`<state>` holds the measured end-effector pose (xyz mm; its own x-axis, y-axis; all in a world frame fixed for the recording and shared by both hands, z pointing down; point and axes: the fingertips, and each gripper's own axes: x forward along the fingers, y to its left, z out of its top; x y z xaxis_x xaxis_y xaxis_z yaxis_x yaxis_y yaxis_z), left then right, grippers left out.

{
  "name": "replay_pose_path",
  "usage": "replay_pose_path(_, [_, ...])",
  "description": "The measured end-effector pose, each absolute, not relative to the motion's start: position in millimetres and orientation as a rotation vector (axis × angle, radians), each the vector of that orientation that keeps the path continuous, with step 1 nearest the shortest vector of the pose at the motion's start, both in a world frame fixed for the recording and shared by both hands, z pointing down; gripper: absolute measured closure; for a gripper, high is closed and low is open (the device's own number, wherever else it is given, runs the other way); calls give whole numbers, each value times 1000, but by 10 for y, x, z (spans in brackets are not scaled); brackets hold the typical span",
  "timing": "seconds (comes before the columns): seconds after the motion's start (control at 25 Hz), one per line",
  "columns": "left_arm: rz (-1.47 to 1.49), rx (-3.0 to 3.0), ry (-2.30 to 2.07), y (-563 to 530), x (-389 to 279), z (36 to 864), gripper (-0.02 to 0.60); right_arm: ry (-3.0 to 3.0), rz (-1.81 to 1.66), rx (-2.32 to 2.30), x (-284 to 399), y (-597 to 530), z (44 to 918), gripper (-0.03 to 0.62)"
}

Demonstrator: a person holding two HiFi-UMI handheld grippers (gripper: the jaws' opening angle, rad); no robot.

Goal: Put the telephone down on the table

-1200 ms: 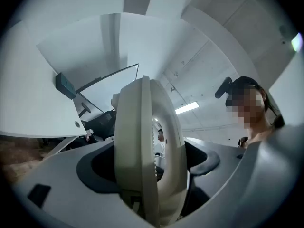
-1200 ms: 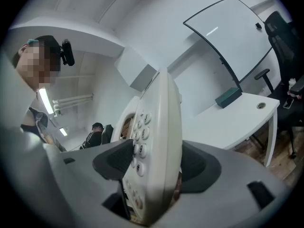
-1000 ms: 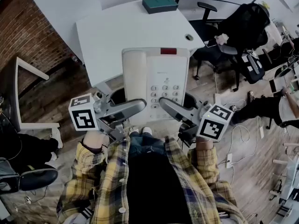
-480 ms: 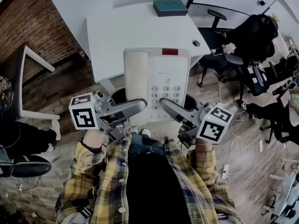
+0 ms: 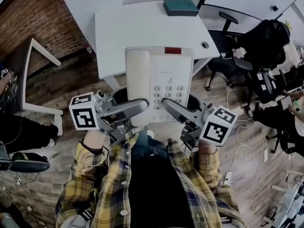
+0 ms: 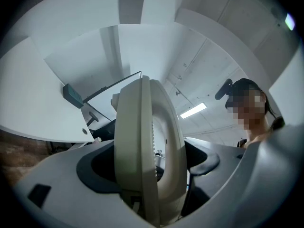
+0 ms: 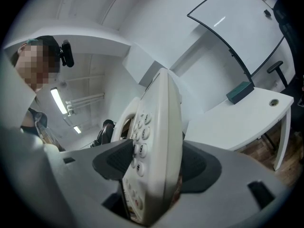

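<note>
Telephone (image 5: 159,82), cream, with the handset on its left and the keypad on its right, fills the centre of the head view. I hold it by its near edge with both tools. My left gripper (image 5: 140,106) reaches in from the lower left, its jaws clamped on the handset side. My right gripper (image 5: 167,103) reaches in from the lower right, its jaws clamped on the keypad side. In each gripper view the phone stands edge-on between the jaws. A white table (image 5: 142,30) spans the upper middle. The phone's far end overlaps the table's near edge, and I cannot tell whether they touch. A dark green box (image 5: 180,7) lies at the table's far edge, top of frame. Black office chairs (image 5: 263,34) stand at the upper right.
</note>
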<state>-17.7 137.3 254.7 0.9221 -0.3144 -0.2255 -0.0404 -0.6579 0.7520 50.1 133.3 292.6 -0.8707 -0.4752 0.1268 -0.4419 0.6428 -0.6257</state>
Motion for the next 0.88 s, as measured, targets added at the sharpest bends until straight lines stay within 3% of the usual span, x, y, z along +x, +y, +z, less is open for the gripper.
replay_pose_path(0.88, [-418, 2228, -174, -425, -397, 2696, 184, 2773, -1110, -889, 287, -416, 3067, 313])
